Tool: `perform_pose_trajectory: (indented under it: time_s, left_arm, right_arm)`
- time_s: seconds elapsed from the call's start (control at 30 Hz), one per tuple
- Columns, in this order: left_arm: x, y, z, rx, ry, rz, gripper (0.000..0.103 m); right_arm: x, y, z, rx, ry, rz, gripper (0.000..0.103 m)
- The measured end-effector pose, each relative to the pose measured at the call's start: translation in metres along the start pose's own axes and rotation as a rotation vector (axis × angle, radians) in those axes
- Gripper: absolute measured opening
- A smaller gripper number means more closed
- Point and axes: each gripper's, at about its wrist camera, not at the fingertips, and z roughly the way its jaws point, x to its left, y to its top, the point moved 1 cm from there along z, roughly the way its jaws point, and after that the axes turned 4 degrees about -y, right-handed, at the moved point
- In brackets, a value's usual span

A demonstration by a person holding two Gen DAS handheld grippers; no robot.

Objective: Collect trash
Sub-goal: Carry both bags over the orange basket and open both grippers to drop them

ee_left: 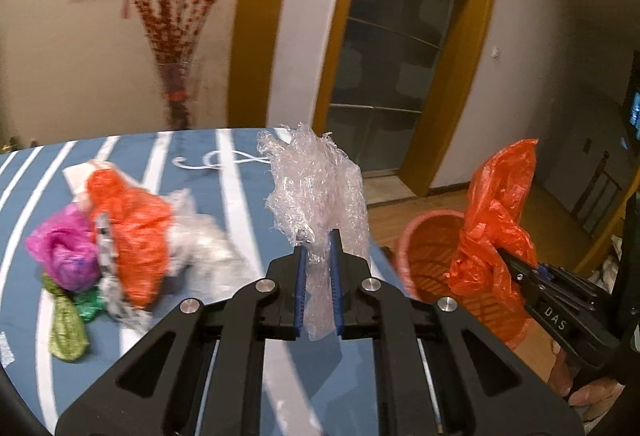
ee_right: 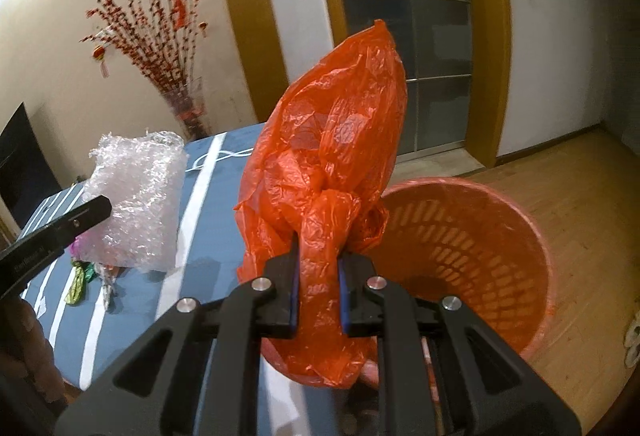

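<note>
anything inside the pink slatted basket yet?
The pink slatted plastic basket shows bare slotted wall and part of its floor, no trash visible. Its near-left interior is hidden behind the crumpled orange plastic bag clamped in the right tool.

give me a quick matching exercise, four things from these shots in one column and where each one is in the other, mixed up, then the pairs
Things:
1. bubble wrap
2. orange plastic bag
3. orange basket
4. purple bag

Places:
a. standing on the wooden floor beside the table
b. clamped in the left gripper
c. lying in the pile on the blue striped tablecloth
d. clamped in the right gripper

Pairs: 1-b, 2-d, 3-a, 4-c
</note>
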Motion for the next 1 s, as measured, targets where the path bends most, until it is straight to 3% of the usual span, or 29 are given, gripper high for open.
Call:
perform_pose_trajectory:
  time_s: [0.4, 0.87, 1.0]
  left_arm:
    - [-0.068, -0.004, 0.046, 0.065, -0.124, 0.072, 0.010]
    - [-0.108, -0.018, 0.082, 0.140, -0.184, 0.110, 0.010]
    - [-0.117, -0.022, 0.091, 0.161, -0.192, 0.112, 0.010]
  right_arm:
    - [-0.064, -0.006, 0.000, 0.000, -0.096, 0.081, 0.016]
    - [-0.109, -0.015, 0.018, 0.030, -0.162, 0.132, 0.017]
    - [-0.116, -0.015, 0.026, 0.040, -0.176, 0.139, 0.022]
